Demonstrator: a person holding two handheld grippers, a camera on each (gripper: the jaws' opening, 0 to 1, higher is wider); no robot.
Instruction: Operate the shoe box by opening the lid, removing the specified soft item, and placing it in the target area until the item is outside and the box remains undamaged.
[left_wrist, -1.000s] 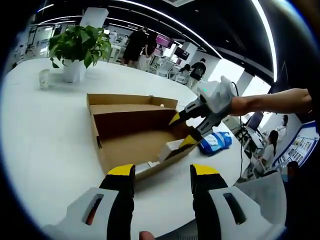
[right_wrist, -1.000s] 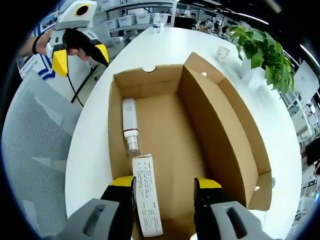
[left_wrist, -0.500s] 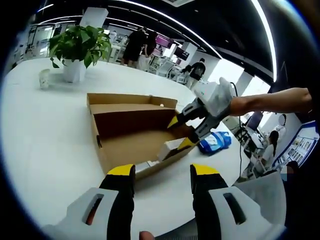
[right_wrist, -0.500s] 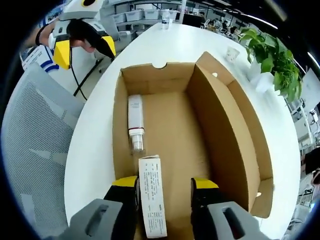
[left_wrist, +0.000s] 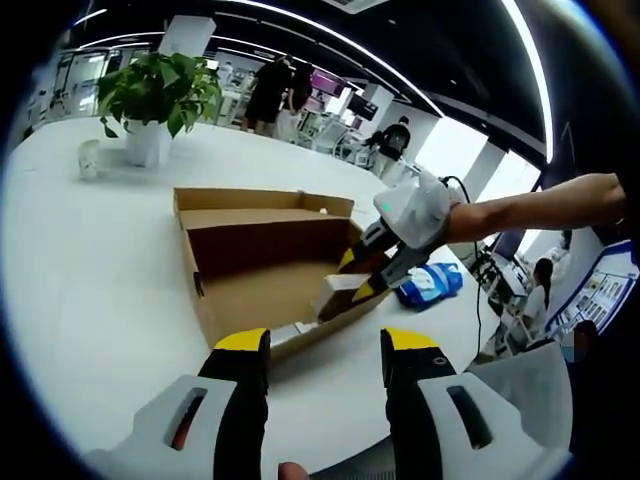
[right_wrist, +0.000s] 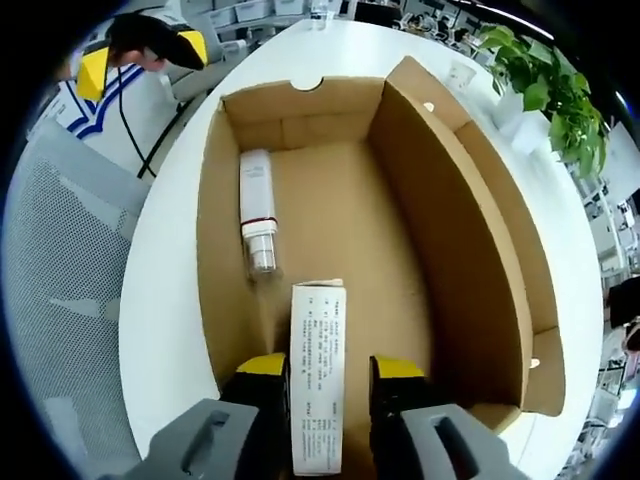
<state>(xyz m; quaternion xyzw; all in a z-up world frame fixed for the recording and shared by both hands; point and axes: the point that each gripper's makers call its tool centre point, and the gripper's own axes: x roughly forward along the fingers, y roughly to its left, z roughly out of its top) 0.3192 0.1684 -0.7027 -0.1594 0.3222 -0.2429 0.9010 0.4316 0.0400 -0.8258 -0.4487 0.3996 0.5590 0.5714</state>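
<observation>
An open cardboard shoe box (left_wrist: 250, 290) lies on the white table, its lid flap folded back. In the right gripper view I look down into the box (right_wrist: 400, 230). My right gripper (right_wrist: 328, 368) is shut on a white printed carton (right_wrist: 318, 340) at the box's near end. A white tube (right_wrist: 256, 210) lies along the left wall. In the left gripper view the right gripper (left_wrist: 362, 272) reaches in from the right, holding the carton (left_wrist: 335, 290) tilted up. My left gripper (left_wrist: 325, 345) hangs open in front of the box with nothing between its jaws.
A blue soft bag (left_wrist: 430, 285) lies on the table beyond the box's right end. A potted plant (left_wrist: 155, 95) and a small cup (left_wrist: 88, 158) stand at the far left. A grey mesh chair (right_wrist: 60, 300) sits beside the table edge. People stand in the background.
My right gripper has dropped lower into the box and narrowed its jaws onto the white carton, whose end now tips up. The left gripper has stayed still.
</observation>
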